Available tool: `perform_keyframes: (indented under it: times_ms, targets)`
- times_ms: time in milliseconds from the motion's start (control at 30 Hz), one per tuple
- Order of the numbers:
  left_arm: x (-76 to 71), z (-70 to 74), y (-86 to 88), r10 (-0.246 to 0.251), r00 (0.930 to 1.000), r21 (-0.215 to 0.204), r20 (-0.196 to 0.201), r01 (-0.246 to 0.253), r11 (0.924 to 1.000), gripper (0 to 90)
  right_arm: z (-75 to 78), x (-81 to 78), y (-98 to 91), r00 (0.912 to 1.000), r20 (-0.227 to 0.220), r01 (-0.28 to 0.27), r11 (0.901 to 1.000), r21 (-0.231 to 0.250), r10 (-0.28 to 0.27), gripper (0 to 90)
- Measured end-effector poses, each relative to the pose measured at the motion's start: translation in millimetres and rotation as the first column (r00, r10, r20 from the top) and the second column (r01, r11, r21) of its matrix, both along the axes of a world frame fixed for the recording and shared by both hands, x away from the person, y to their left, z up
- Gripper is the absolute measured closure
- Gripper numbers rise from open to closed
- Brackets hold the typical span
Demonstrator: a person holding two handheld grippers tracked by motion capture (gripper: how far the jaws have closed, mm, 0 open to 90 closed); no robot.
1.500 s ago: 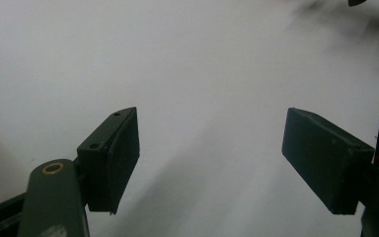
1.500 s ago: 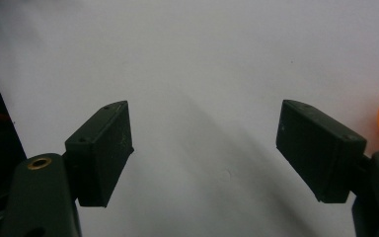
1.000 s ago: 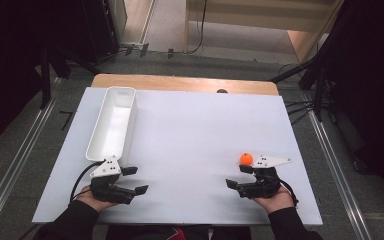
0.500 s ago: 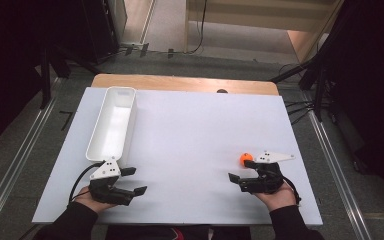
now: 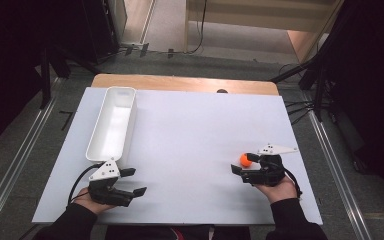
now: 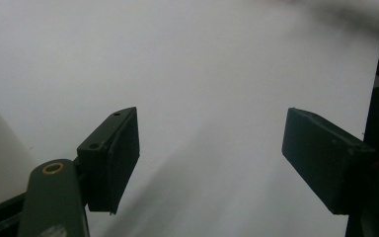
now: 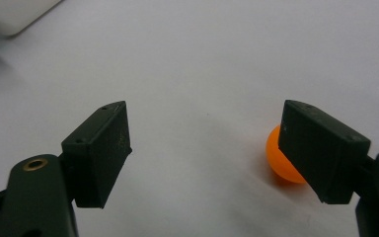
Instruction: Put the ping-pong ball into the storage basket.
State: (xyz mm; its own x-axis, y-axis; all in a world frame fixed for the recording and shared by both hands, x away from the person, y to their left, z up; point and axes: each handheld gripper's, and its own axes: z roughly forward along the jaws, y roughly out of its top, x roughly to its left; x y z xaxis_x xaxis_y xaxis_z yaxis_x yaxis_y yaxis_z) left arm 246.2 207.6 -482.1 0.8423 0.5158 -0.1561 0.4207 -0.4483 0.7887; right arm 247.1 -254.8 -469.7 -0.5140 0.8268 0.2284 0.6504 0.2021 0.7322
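Orange ball (image 5: 245,160) sits lower right of high view, touching or just beside right gripper (image 5: 245,170), jaws apart. Prob. light, hard, smooth, rolls easily; pinch across its middle. Left gripper (image 5: 133,182) lower left, jaws apart, nothing between.

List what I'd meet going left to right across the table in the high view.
Left gripper → white tray → orange ball → right gripper.
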Motion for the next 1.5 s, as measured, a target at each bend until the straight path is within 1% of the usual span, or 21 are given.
perform_keyframes:
  times_ms: [33, 233, 333, 367, 433, 500, 533, 633, 667, 700, 733, 800, 967, 1100, 1200, 1333, 1400, 1433, 1467, 1500]
  targets:
    - [-0.3, -0.1, 0.1, 0.002, 1.0000, 0.004, -0.004, -0.002, 1.0000, 22.8, 0.8, 2.1, 0.0, 0.9999, 0.002, 0.016, 0.9998, -0.009, -0.016, 19.0]
    - [-0.9, 0.0, 0.5, -0.006, 1.0000, 0.014, -0.003, 0.006, 0.9999, 22.9, 5.4, 9.0, -5.2, 0.9987, 0.021, 0.047, 0.9988, -0.017, -0.047, 19.0]
    - [-0.9, 0.0, 0.4, -0.005, 1.0000, 0.013, -0.004, 0.005, 0.9999, 22.9, 5.6, 12.2, -6.8, 0.9988, 0.019, 0.047, 0.9986, -0.023, -0.046, 19.0]
    - [-0.7, -0.1, -0.1, -0.004, 1.0000, 0.015, -0.002, 0.004, 0.9999, 22.8, 5.3, 15.8, -7.4, 0.9986, 0.018, 0.051, 0.9981, -0.034, -0.050, 19.0]
    - [-0.8, -0.1, -0.2, -0.004, 1.0000, 0.016, -0.003, 0.004, 0.9999, 22.9, 5.2, 16.9, -7.4, 0.9985, 0.016, 0.053, 0.9980, -0.034, -0.053, 19.0]
    - [-0.9, -0.5, -1.0, -0.002, 1.0000, 0.012, -0.002, 0.002, 0.9999, 22.8, 5.1, 20.7, -8.7, 0.9977, 0.021, 0.065, 0.9968, -0.046, -0.064, 19.0]
    - [-0.8, -0.4, -0.8, -0.005, 1.0000, 0.012, -0.004, 0.005, 0.9999, 22.9, 5.0, 22.3, -9.8, 0.9973, 0.033, 0.068, 0.9962, -0.055, -0.066, 19.1]
    - [-0.4, -0.2, -0.2, -0.007, 1.0000, 0.007, -0.006, 0.007, 0.9999, 22.9, 4.8, 26.3, -12.6, 0.9950, 0.041, 0.093, 0.9935, -0.066, -0.091, 19.7]
    - [-0.2, -0.2, -0.1, -0.008, 1.0000, 0.002, -0.005, 0.008, 1.0000, 22.9, 4.8, 26.3, -12.6, 0.9950, 0.041, 0.093, 0.9935, -0.066, -0.091, 19.7]
    - [-0.1, 0.1, 0.0, -0.008, 0.9999, 0.001, -0.008, 0.008, 1.0000, 22.9, 3.7, 29.1, -14.1, 0.9939, 0.036, 0.107, 0.9925, -0.060, -0.105, 19.7]
    - [-0.1, -0.2, -0.2, -0.008, 0.9999, 0.000, -0.006, 0.008, 1.0000, 22.9, 3.1, 30.3, -14.7, 0.9934, 0.036, 0.112, 0.9916, -0.065, -0.109, 19.7]
    - [-0.5, 0.0, -0.3, -0.010, 0.9999, 0.010, -0.008, 0.010, 0.9999, 22.9, 2.2, 31.7, -15.1, 0.9926, 0.035, 0.118, 0.9908, -0.066, -0.116, 19.7]
    - [-0.4, -0.4, -0.8, -0.009, 0.9999, 0.009, -0.008, 0.009, 0.9999, 22.9, 0.6, 34.9, -17.2, 0.9900, 0.042, 0.137, 0.9883, -0.067, -0.135, 19.7]
    - [0.1, 0.0, -0.6, -0.018, 0.9998, 0.006, -0.004, 0.018, 0.9998, 22.9, -2.9, 36.9, -18.6, 0.9881, 0.046, 0.150, 0.9855, -0.080, -0.147, 19.7]
    - [0.0, 0.1, 0.2, -0.015, 0.9999, 0.003, -0.004, 0.015, 0.9999, 22.9, -5.7, 37.1, -19.8, 0.9878, 0.046, 0.152, 0.9846, -0.086, -0.148, 19.7]
    - [-0.5, 0.1, -0.1, -0.017, 0.9998, 0.006, -0.006, 0.017, 0.9998, 22.9, -9.3, 37.7, -21.9, 0.9869, 0.038, 0.159, 0.9841, -0.079, -0.157, 19.8]
    - [-0.8, 0.1, -0.4, -0.018, 0.9998, 0.006, -0.006, 0.018, 0.9998, 22.9, -10.9, 37.7, -22.1, 0.9857, 0.042, 0.166, 0.9832, -0.076, -0.163, 19.8]
    - [-0.8, 0.6, -0.2, -0.025, 0.9997, 0.011, -0.003, 0.025, 0.9996, 22.9, -11.6, 37.6, -22.3, 0.9856, 0.044, 0.166, 0.9829, -0.078, -0.163, 20.2]
    - [-0.8, 0.7, 0.1, -0.020, 0.9998, 0.010, -0.002, 0.020, 0.9997, 22.8, -11.8, 37.1, -22.8, 0.9858, 0.045, 0.165, 0.9825, -0.086, -0.162, 20.4]
    - [-0.8, 0.7, 0.1, -0.020, 0.9998, 0.010, -0.002, 0.020, 0.9997, 22.9, -12.5, 36.6, -23.1, 0.9852, 0.055, 0.167, 0.9820, -0.088, -0.163, 20.4]
